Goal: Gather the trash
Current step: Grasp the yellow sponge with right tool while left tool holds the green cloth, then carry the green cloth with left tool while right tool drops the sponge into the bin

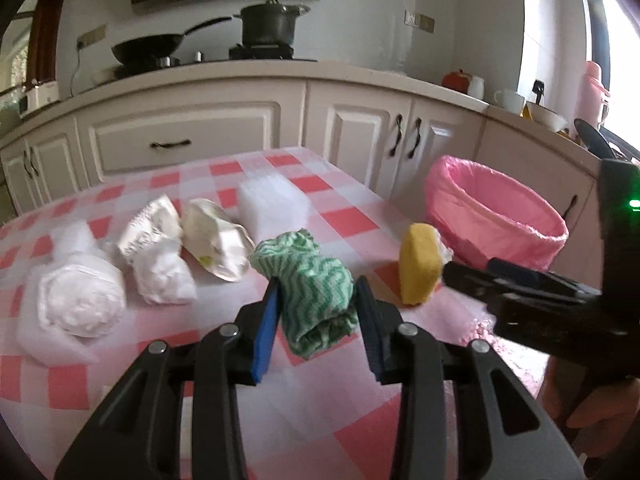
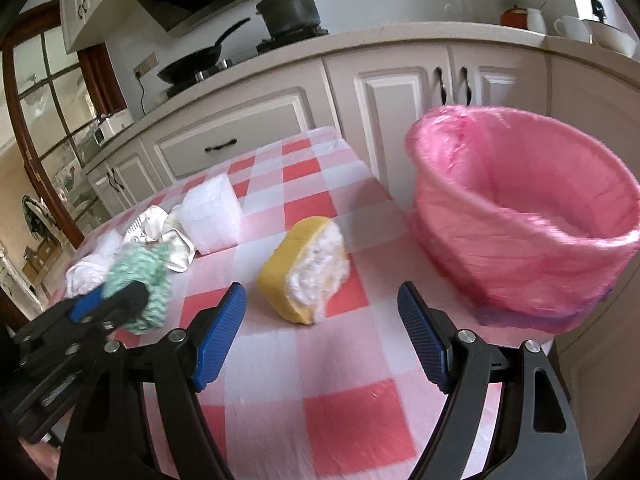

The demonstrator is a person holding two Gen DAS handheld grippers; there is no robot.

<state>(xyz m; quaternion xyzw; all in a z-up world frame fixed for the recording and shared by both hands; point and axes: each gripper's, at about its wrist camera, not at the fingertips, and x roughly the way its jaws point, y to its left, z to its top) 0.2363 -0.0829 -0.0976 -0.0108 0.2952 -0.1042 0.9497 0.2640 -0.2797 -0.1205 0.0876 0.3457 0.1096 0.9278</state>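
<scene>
On a red-and-white checked tablecloth in a kitchen, the left gripper is clamped on a rolled green-and-white zigzag cloth, both blue pads pressing its sides. The roll's long axis runs along the line of the fingers, one end facing back toward the camera between the jaws, the other pointing away toward a block of white foam ahead. To the left of this gripper lie a wad of white paper, a crumpled white wrapper and a cream-coloured crushed cup, all close together.

To its right stands a yellow sponge with a torn white face, set up on edge, its length rising from the cloth. Seen from the right wrist, that sponge sits just ahead of the right gripper, slightly left of the gap; the white face turns toward the bin. The right gripper's jaws stand apart with nothing between them. Further right, at the table's edge, is the pink-lined bin, its mouth tipped toward the camera, near the right finger but not touching it.
</scene>
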